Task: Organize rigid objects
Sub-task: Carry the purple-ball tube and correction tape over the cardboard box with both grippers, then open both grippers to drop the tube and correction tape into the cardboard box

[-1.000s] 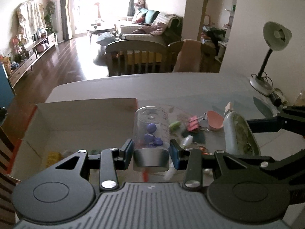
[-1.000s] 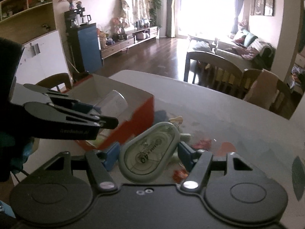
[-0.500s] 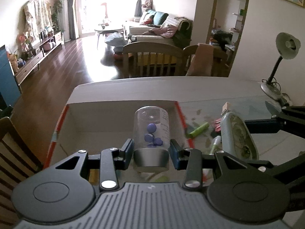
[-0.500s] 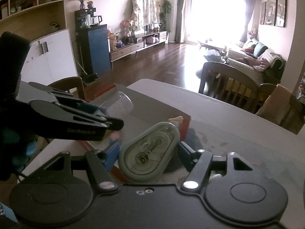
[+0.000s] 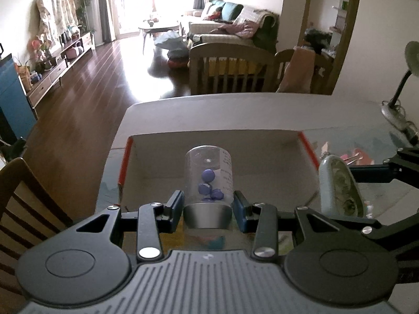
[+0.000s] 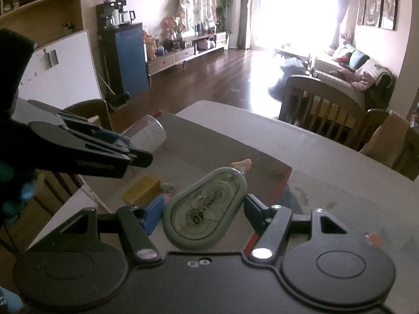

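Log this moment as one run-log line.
left gripper: shut on clear jar | right gripper: shut on correction tape | both above cardboard box | box holds yellow block

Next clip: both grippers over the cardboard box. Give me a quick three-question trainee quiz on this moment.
1. True or false: the left gripper is shut on a clear jar with purple pieces inside.
2. What does the right gripper hold? A) a desk lamp B) a grey-green correction tape dispenser C) a pink clip
3. Fill in: inside the cardboard box, a ______ block lies on the floor of the box.

Key
1. True; the pads press its metal cap end.
2. B; the tip points away from the camera.
3. Yellow.
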{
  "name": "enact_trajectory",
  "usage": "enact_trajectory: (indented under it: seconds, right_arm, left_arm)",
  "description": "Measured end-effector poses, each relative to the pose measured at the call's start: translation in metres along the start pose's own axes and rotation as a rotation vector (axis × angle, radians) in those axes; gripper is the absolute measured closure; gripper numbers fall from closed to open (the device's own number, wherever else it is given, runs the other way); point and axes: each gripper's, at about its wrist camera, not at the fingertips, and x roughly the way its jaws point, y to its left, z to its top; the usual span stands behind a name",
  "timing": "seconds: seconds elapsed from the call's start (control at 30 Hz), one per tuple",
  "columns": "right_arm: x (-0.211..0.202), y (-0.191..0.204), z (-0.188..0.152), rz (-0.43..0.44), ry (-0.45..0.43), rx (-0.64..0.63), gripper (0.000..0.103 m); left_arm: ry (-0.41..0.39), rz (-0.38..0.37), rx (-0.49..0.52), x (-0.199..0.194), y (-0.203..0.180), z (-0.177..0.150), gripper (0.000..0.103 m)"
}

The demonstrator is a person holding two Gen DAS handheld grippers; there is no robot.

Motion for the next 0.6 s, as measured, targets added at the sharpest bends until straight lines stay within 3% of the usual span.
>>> enact_trajectory:
  seconds: [0.27, 0.6]
  right_arm:
    - [0.048, 0.006, -0.001, -0.028, 0.086, 0.005, 0.037]
    - [0.081, 0.011, 0.002, 0.007, 0.16, -0.05, 0.037]
  left_arm:
    - [0.056, 0.019, 0.044, 0.042, 0.013, 0.005, 0.063]
    - [0.15, 0.035, 0.086, 0.093, 0.011, 0.005, 0.063]
